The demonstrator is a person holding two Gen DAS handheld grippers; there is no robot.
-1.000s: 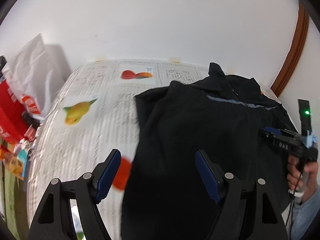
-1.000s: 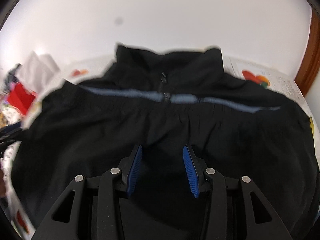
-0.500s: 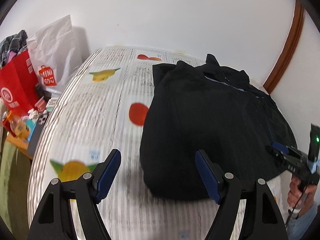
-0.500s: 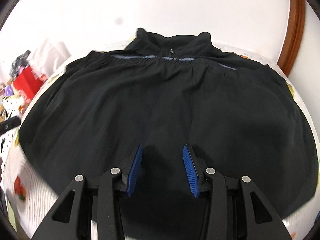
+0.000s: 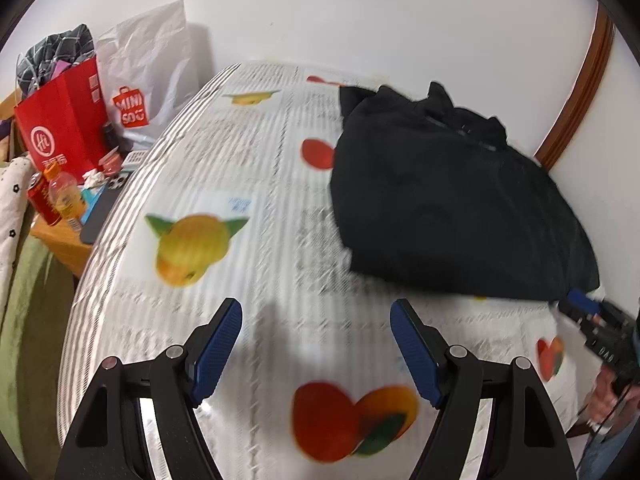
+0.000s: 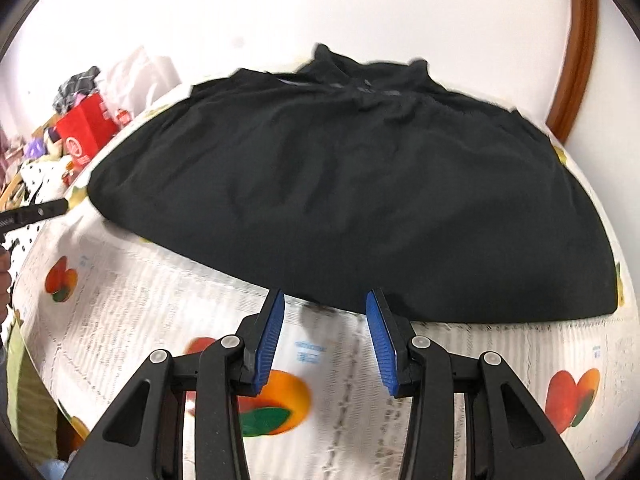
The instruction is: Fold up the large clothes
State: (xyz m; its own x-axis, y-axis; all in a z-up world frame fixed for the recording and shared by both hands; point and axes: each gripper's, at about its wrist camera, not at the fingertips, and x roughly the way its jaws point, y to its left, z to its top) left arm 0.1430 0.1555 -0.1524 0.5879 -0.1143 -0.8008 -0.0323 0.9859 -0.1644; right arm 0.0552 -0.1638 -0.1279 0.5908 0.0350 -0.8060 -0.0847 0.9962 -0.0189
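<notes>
A black jacket [image 6: 352, 200] lies folded on the fruit-print bed cover [image 6: 340, 392], its collar toward the wall. In the left wrist view the same jacket [image 5: 448, 200] sits at the upper right. My left gripper [image 5: 316, 344] is open over bare cover, well short of the jacket's near left corner, nothing between its blue pads. My right gripper [image 6: 325, 334] is open with a narrower gap, its fingertips just before the jacket's near hem and nothing between them. The right gripper [image 5: 596, 328] also shows at the right edge, held in a hand [image 5: 604, 400].
Left of the bed, a red paper bag [image 5: 64, 120], a white shopping bag [image 5: 148, 64], bottles and small items crowd a low wooden table [image 5: 60, 240]. A white wall runs behind the bed. A brown wooden frame [image 5: 580, 96] stands at the right.
Both grippers have drawn back from over the jacket toward the bed's near side. The jacket now lies farther ahead, with bare cover under both. Neither gap has changed.
</notes>
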